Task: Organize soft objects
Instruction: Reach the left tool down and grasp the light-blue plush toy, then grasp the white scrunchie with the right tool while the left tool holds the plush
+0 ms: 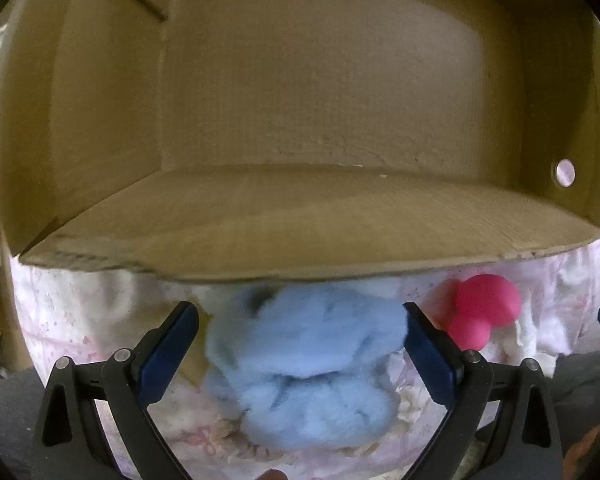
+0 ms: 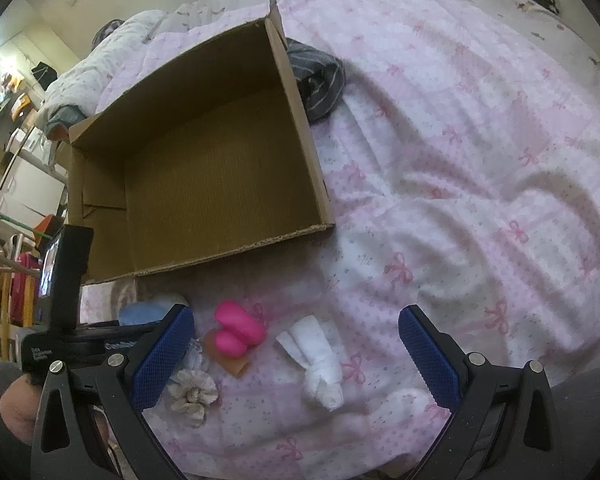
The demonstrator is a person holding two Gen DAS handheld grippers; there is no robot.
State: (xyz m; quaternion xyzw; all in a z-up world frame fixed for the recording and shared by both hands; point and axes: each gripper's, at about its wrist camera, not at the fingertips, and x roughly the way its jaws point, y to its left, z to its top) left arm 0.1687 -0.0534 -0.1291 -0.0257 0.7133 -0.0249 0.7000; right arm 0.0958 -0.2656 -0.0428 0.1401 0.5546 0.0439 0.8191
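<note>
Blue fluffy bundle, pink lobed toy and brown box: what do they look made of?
Blue fluffy bundle: plush or fleece, by its fuzzy matte pile. Pink lobed toy: probably silicone or soft rubber, smooth with a dull sheen. Brown box: corrugated cardboard, fluting lines and ragged cut edges visible.

Soft, dim indoor light; both fisheye views curve strongly and darken at the corners. The blue fluff point(image 1: 304, 364) is blurred; the box point(image 2: 204, 160) interior is shadowed.
</note>
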